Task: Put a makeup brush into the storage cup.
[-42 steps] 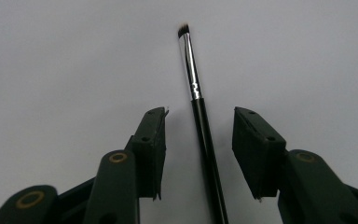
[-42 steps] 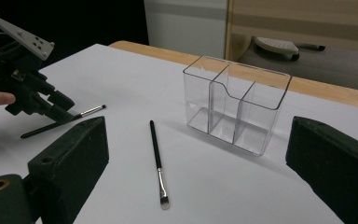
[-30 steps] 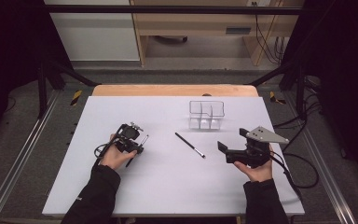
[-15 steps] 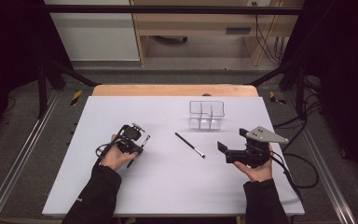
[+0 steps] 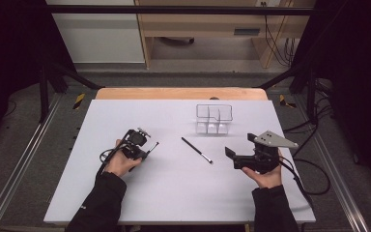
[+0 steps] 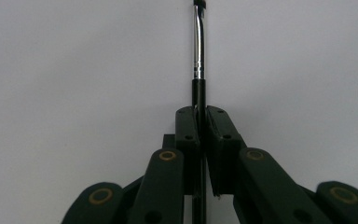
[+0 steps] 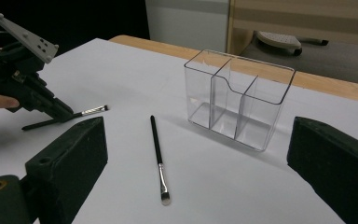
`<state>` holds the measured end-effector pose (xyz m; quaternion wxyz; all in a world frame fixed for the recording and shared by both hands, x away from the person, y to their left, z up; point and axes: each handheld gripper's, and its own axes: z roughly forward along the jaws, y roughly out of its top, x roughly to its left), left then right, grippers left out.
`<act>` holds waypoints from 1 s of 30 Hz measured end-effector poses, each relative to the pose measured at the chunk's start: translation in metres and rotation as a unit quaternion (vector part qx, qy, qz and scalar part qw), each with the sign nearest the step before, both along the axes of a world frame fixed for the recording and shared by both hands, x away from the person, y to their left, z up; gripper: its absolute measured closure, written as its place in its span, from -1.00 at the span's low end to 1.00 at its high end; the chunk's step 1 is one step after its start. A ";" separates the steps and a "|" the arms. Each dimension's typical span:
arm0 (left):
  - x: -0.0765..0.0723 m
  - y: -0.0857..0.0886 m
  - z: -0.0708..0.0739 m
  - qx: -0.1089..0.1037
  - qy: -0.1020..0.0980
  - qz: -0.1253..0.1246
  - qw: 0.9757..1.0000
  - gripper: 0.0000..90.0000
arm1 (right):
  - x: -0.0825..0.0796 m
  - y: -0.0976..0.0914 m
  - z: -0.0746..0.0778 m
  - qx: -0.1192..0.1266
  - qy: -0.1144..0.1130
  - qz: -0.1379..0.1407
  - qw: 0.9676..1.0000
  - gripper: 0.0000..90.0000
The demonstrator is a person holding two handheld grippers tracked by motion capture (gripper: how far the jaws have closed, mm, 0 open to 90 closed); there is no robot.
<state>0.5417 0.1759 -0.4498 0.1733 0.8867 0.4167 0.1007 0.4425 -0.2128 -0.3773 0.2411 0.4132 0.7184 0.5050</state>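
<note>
My left gripper (image 5: 146,149) rests low on the white table (image 5: 174,193) at the left. Its jaws have just been closing and are now shut on the black handle of a thin makeup brush (image 6: 198,56). The brush's silver ferrule pokes out past the pads (image 6: 186,128). From the right gripper view, that brush (image 7: 93,110) sticks out of the left gripper (image 7: 58,112). A second black brush (image 5: 196,150) (image 7: 157,149) lies loose in the middle. My right gripper (image 5: 232,157) (image 7: 198,130) is held open to that brush's right, with nothing between its jaws.
A clear plastic organiser (image 5: 214,119) (image 7: 237,98) with several compartments stands upright behind the loose brush. Beyond it is the table's wooden far edge (image 5: 174,93). The right gripper's cable (image 5: 309,179) loops off the table's right side.
</note>
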 end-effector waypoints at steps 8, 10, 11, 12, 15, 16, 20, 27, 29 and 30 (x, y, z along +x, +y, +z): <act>-0.002 0.001 0.002 0.002 -0.010 -0.014 1.000 0.85 | 0.000 0.000 0.000 0.000 0.001 0.001 1.000 -0.88; -0.004 0.003 0.005 -0.001 -0.014 -0.018 1.000 0.85 | 0.000 0.000 0.000 0.000 0.000 0.000 1.000 -0.88; -0.005 0.004 0.007 0.000 -0.016 -0.021 1.000 0.85 | 0.000 0.000 0.000 0.000 0.000 0.000 1.000 -0.88; -0.006 0.005 0.010 -0.004 -0.021 -0.021 1.000 0.85 | 0.000 0.000 0.000 0.001 0.000 0.000 1.000 -0.88; -0.010 0.009 0.017 -0.016 -0.036 -0.019 0.999 0.85 | -0.001 0.000 0.001 0.003 -0.001 0.000 1.000 -0.88; -0.012 0.010 0.019 -0.021 -0.040 -0.018 0.999 0.85 | -0.001 -0.001 0.001 0.003 -0.001 0.000 1.000 -0.88; -0.020 0.013 0.028 -0.036 -0.057 -0.017 0.998 0.85 | -0.001 -0.001 0.001 0.005 -0.003 -0.002 1.000 -0.88; -0.034 0.016 0.034 -0.056 -0.087 -0.017 0.994 0.85 | -0.001 0.000 0.001 0.009 -0.003 0.000 1.000 -0.88; -0.037 0.016 0.036 -0.066 -0.092 -0.015 0.994 0.85 | -0.001 0.000 0.001 0.011 -0.003 0.000 1.000 -0.88; -0.039 0.016 0.038 -0.065 -0.095 -0.016 0.993 0.85 | -0.001 0.000 0.001 0.012 -0.002 0.000 1.000 -0.88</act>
